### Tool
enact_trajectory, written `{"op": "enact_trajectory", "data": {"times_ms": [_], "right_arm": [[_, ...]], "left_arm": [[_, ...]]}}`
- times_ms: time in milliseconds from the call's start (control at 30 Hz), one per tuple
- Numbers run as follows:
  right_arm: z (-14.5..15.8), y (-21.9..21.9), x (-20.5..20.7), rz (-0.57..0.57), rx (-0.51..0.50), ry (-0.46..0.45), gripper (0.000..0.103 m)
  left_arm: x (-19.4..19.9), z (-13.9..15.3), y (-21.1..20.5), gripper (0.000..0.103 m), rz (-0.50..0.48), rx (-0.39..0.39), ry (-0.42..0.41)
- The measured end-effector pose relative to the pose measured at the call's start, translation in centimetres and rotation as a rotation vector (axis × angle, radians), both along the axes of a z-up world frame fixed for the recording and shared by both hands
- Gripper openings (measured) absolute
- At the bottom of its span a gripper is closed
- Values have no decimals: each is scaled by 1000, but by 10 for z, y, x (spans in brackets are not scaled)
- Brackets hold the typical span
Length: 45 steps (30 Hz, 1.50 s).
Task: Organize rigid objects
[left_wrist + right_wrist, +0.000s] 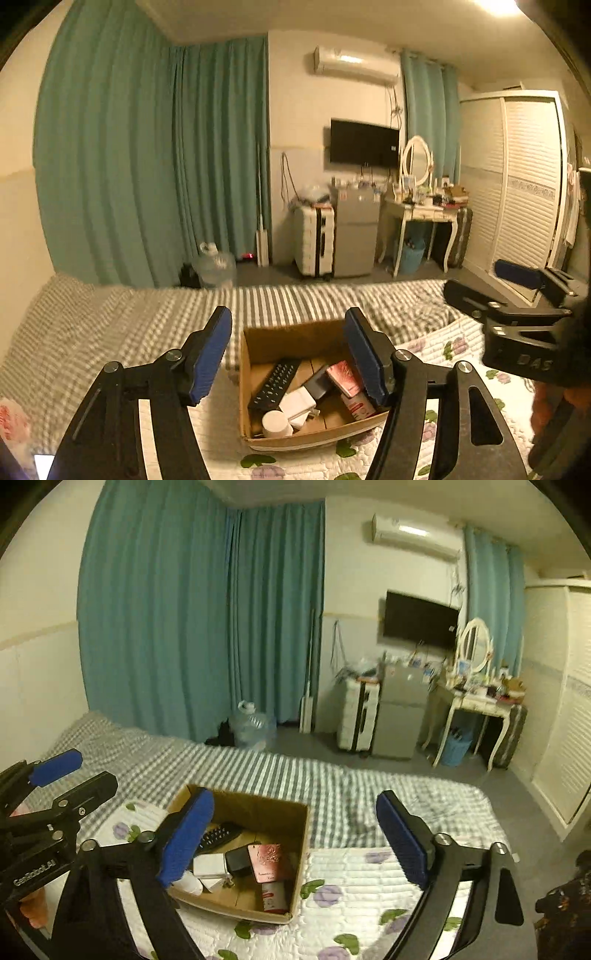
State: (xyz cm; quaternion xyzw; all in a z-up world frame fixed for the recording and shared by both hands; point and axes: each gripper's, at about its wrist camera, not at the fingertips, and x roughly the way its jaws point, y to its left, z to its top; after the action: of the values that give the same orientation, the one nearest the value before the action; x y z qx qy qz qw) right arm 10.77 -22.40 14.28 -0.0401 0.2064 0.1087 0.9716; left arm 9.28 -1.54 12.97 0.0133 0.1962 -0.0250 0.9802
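Observation:
An open cardboard box [291, 341] sits on the bed, also in the right wrist view [258, 808]. In it lie a black remote [275, 384], a white charger block [297, 404], a black block [317, 384], a red booklet [345, 376], a red-labelled bottle [358, 406] and a white round lid [276, 424]. My left gripper [291, 354] is open and empty, held above the box. My right gripper [295, 842] is open and empty, above the box's right side; it shows at the right edge of the left wrist view [517, 291].
The box rests on a white floral quilt [351, 886] over a grey checked bedsheet [110, 325]. Beyond the bed are teal curtains [147, 147], a water jug [214, 266], a white suitcase [314, 243], a small fridge [356, 232], a dressing table [421, 214] and a wardrobe [517, 184].

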Motion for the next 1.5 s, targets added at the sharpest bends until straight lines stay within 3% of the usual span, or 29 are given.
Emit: {"op": "enact_trajectory", "data": {"times_ms": [200, 333, 433, 500, 633, 833, 1033, 1500], "right_arm": [[22, -4, -60, -1, 21, -84, 103], [6, 1, -83, 22, 45, -114, 103], [-19, 0, -95, 7, 107, -131, 103], [-36, -3, -97, 16, 141, -139, 103], [-67, 9, -86, 16, 103, -112, 103], [-96, 13, -72, -38, 89, -90, 103], [-113, 9, -61, -46, 95, -33, 103], [-114, 10, -59, -32, 80, -26, 103]], "left_arm": [[-42, 22, 7, 74, 3, -63, -39], [-67, 14, 17, 76, 44, -103, -78], [-78, -5, 20, 76, 105, -87, -104], [-84, -23, 19, 76, 150, -62, -133], [-84, -56, 12, 76, 155, 19, -131], [-74, -86, 12, 76, 105, -17, -71], [-66, -98, 12, 76, 109, -14, -26], [-61, -108, 13, 76, 110, -18, 13]]}}
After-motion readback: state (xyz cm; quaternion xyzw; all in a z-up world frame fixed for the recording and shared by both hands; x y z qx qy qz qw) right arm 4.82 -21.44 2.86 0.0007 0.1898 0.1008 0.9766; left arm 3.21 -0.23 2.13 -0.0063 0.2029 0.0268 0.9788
